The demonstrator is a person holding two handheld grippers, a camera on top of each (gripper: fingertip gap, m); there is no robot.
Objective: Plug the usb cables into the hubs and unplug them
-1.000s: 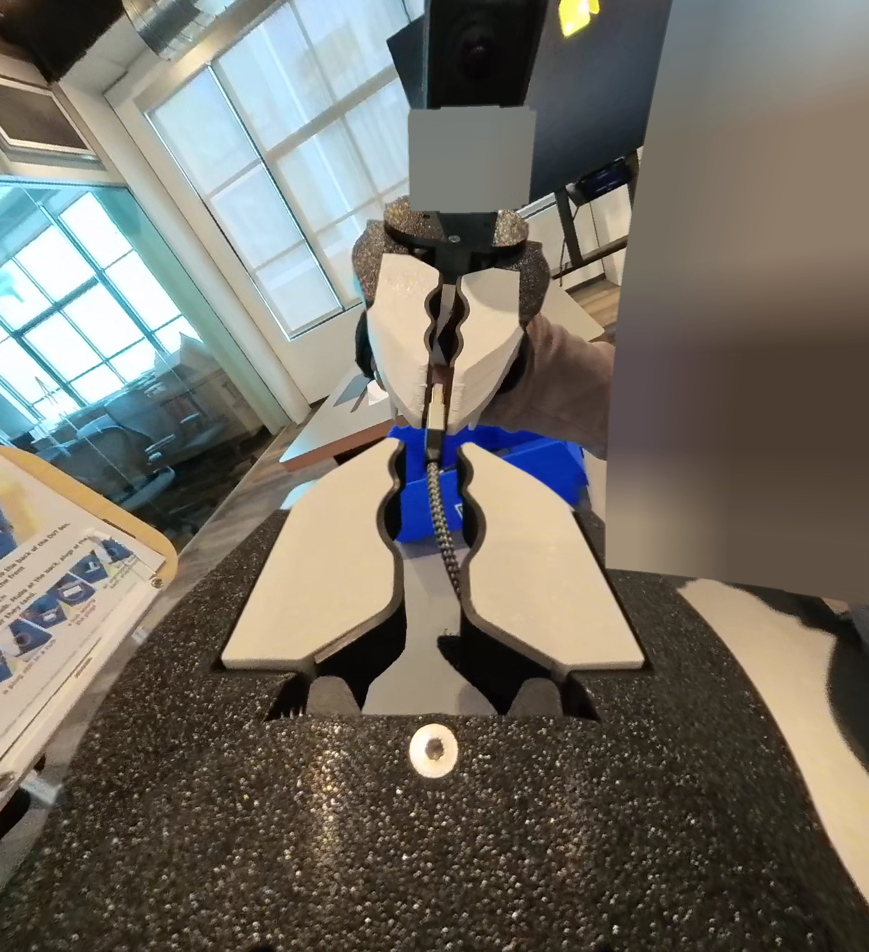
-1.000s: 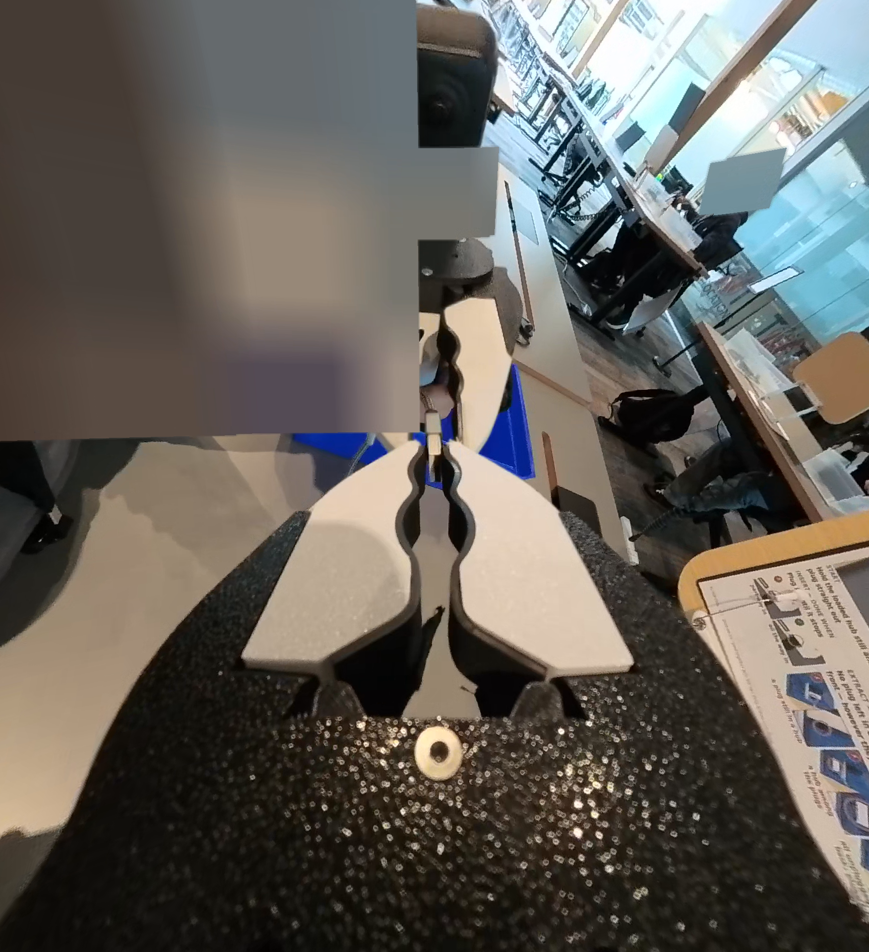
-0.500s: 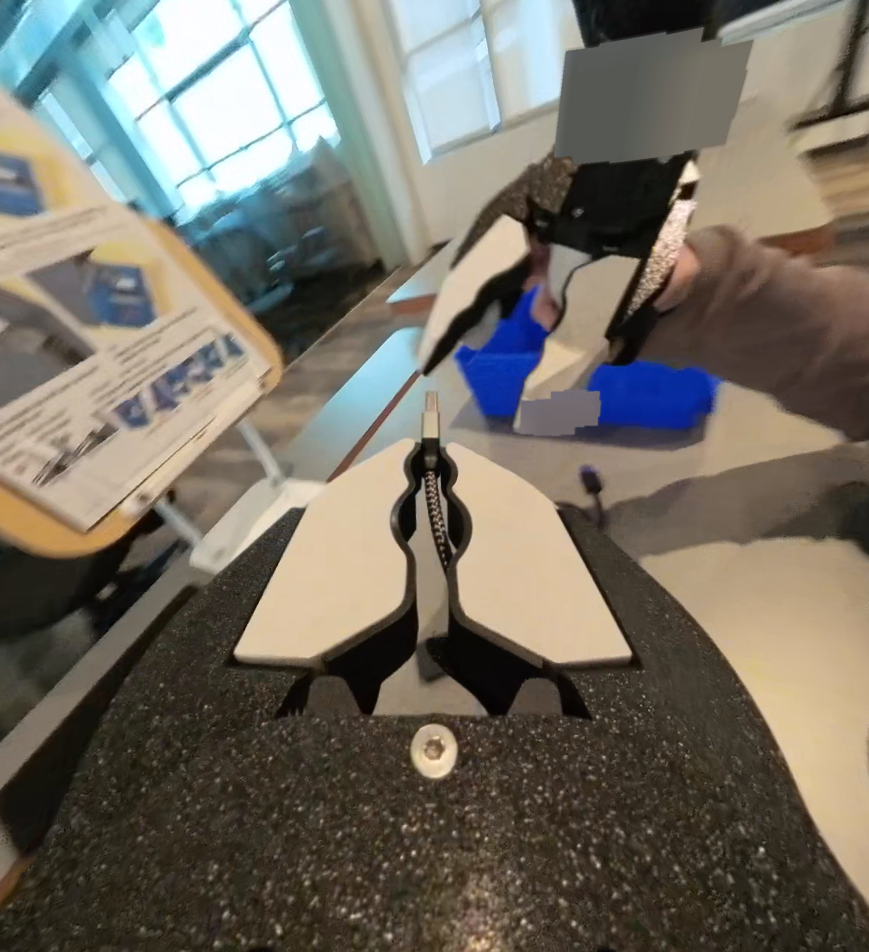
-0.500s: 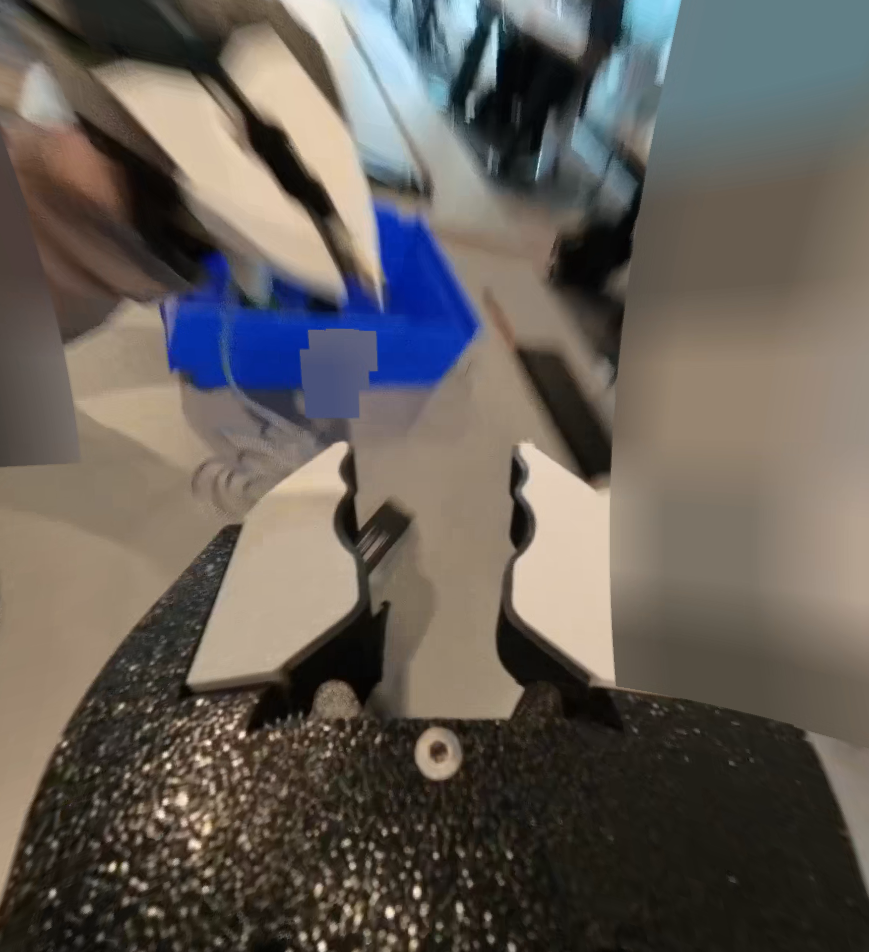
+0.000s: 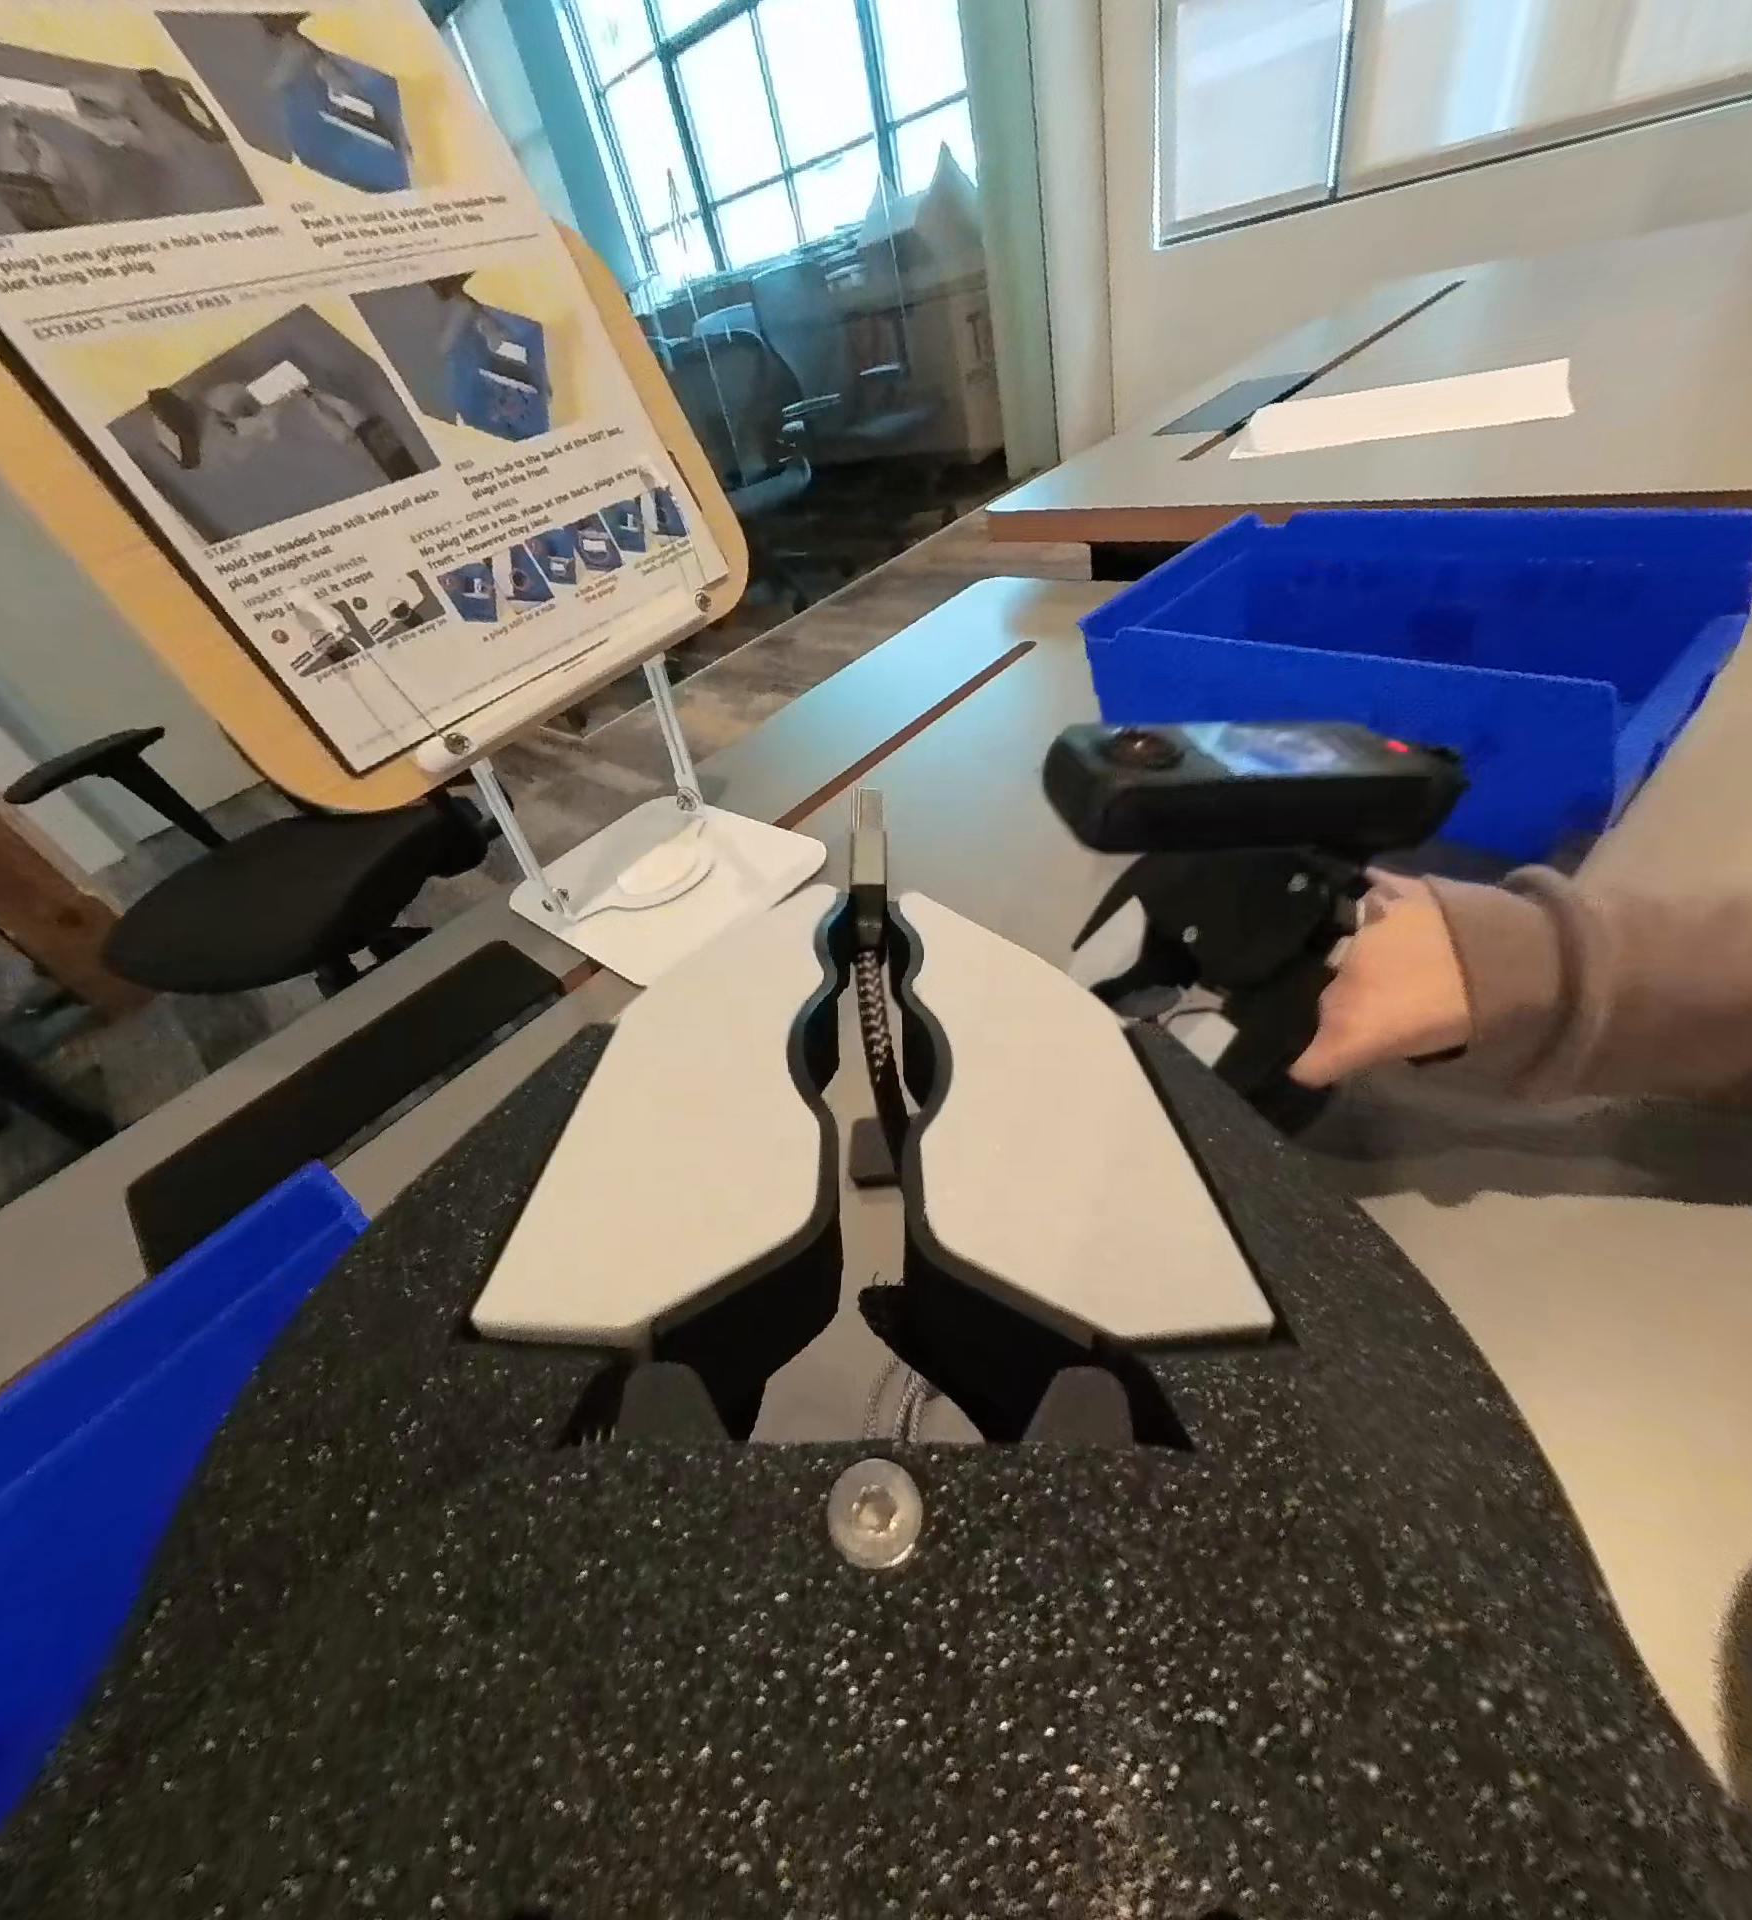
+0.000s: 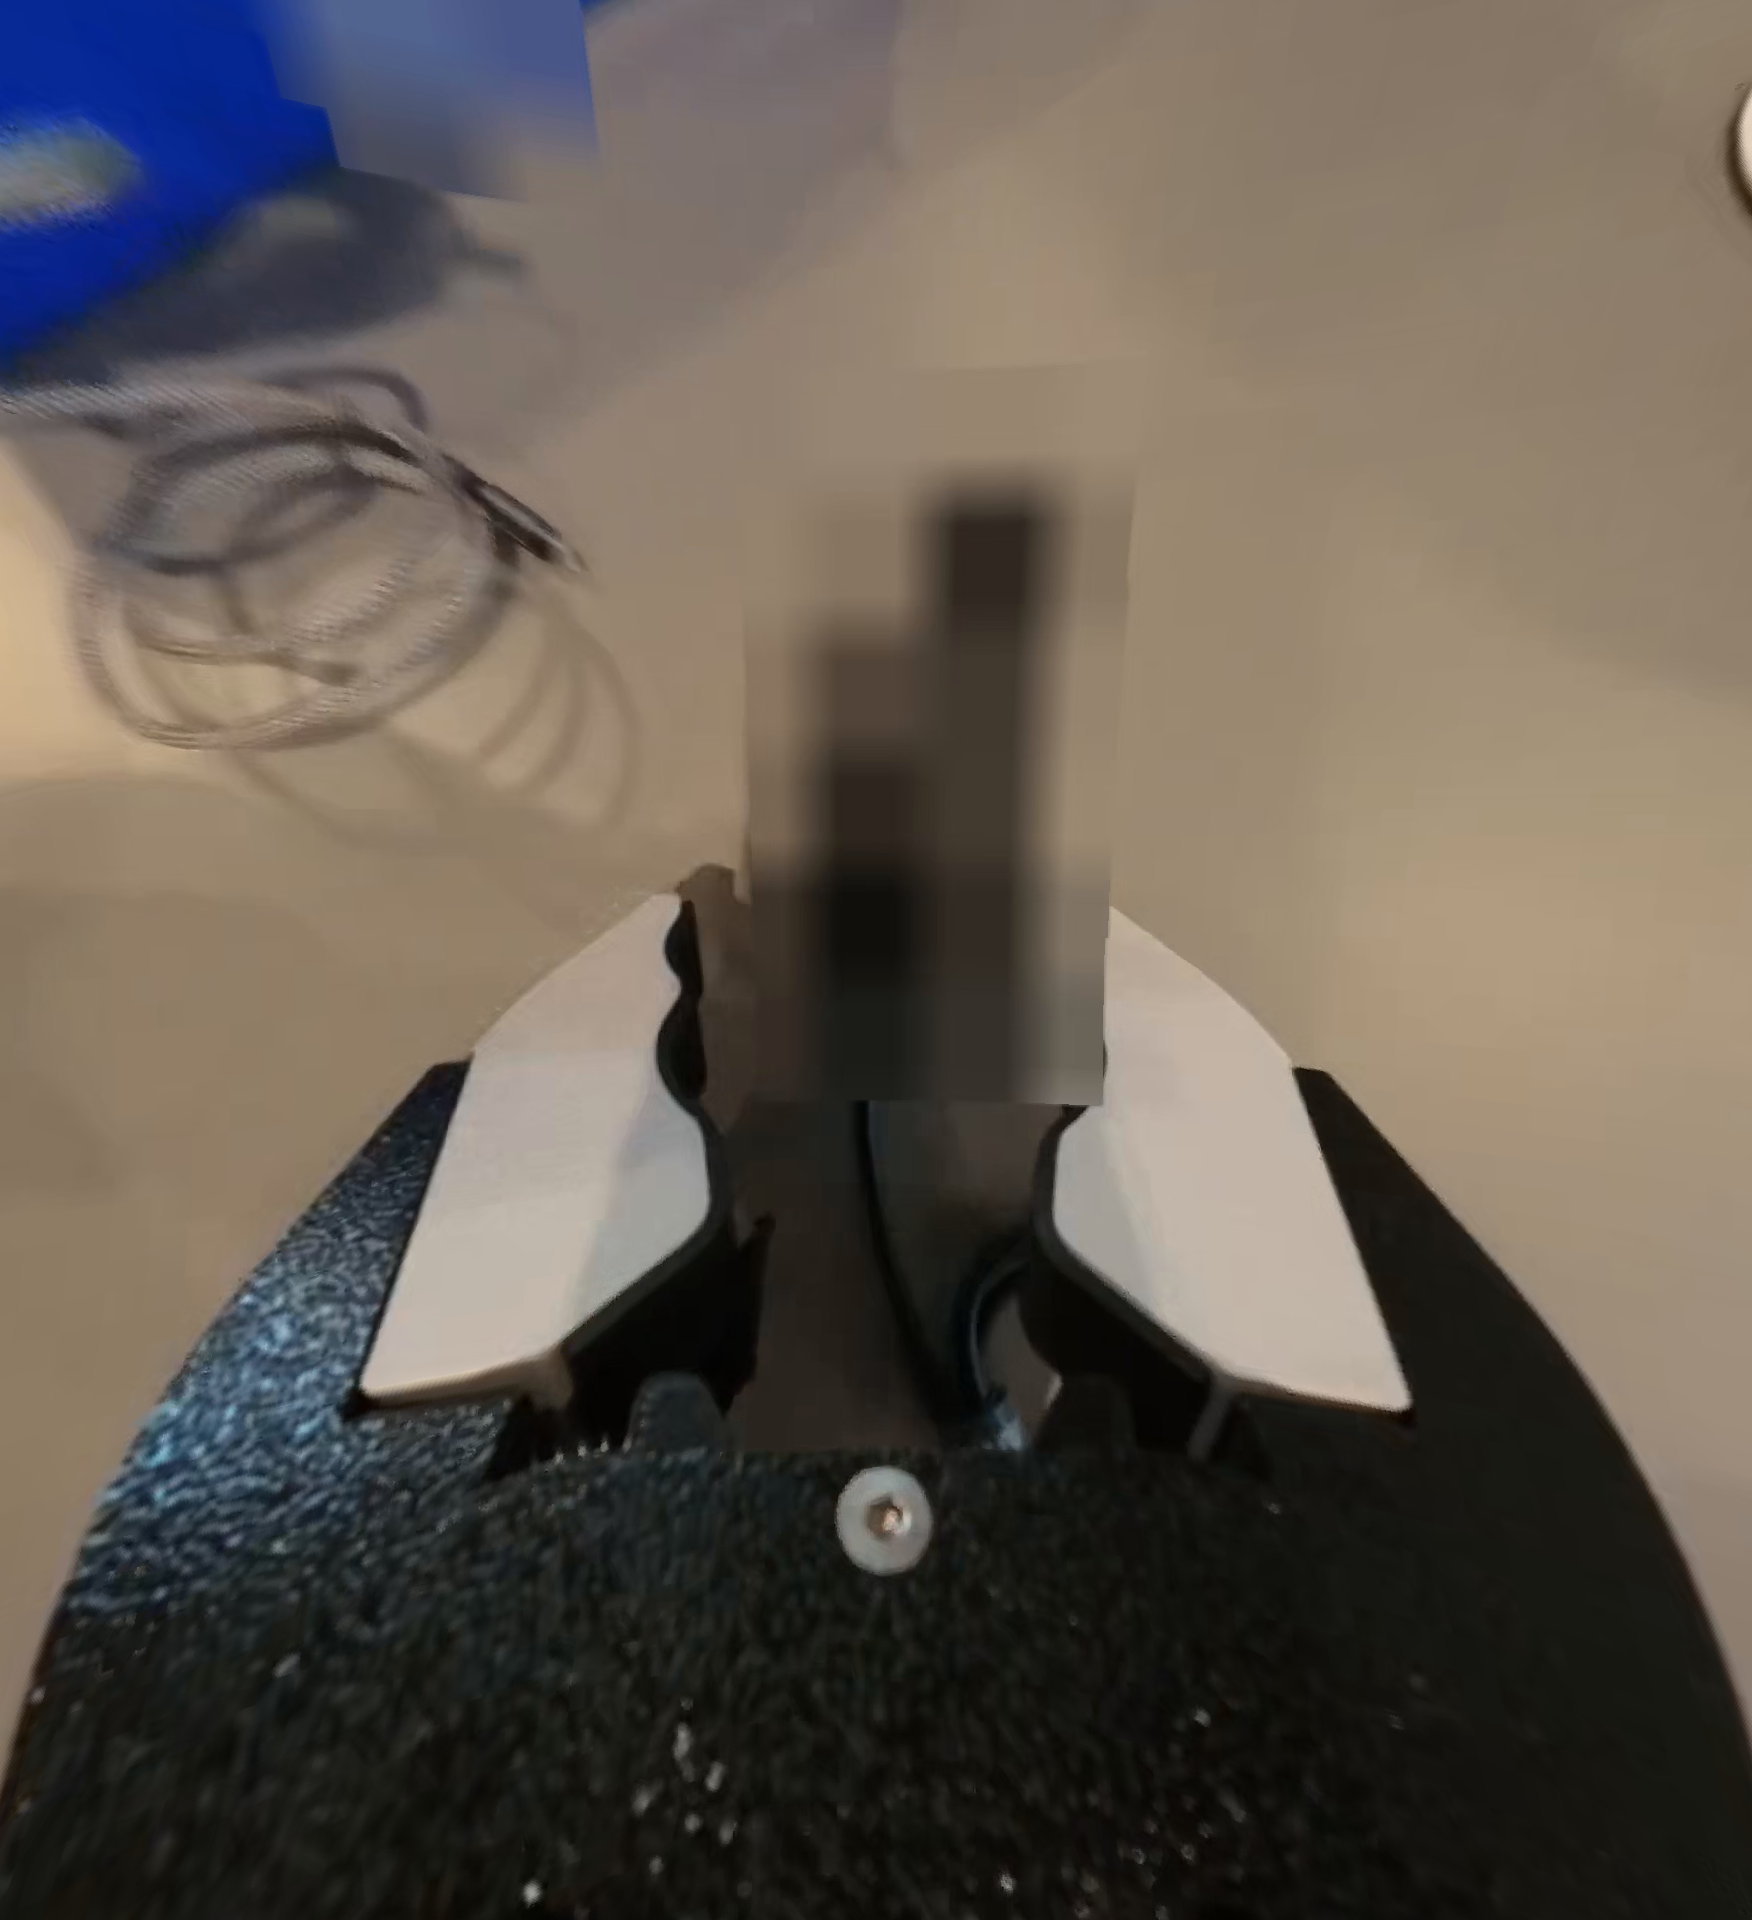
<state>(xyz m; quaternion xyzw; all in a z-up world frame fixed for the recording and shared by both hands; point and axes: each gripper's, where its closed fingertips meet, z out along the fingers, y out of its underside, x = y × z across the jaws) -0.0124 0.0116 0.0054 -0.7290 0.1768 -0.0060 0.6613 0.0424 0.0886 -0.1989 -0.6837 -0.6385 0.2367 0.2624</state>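
Observation:
In the left wrist view my left gripper is shut on a USB cable with a braided black-and-white cord. Its metal plug sticks out past the fingertips, above the table. My right gripper is to the right of it, held by a hand and tipped down toward the table. In the blurred right wrist view my right gripper is open with its fingers wide apart. A dark shape lies between them, partly under a mosaic patch. I cannot tell what it is.
A blue bin stands at the back right and another blue bin corner at the near left. An instruction board on a white stand is at the left table edge. Coiled cables lie on the table beside a blue bin. My hands' fingertips stand some 25 centimeters from each other.
The two grippers faced each other, tip to tip. Now the right gripper has opened, pulled away and dropped toward the table. The left gripper has kept hold of the cable and turned left.

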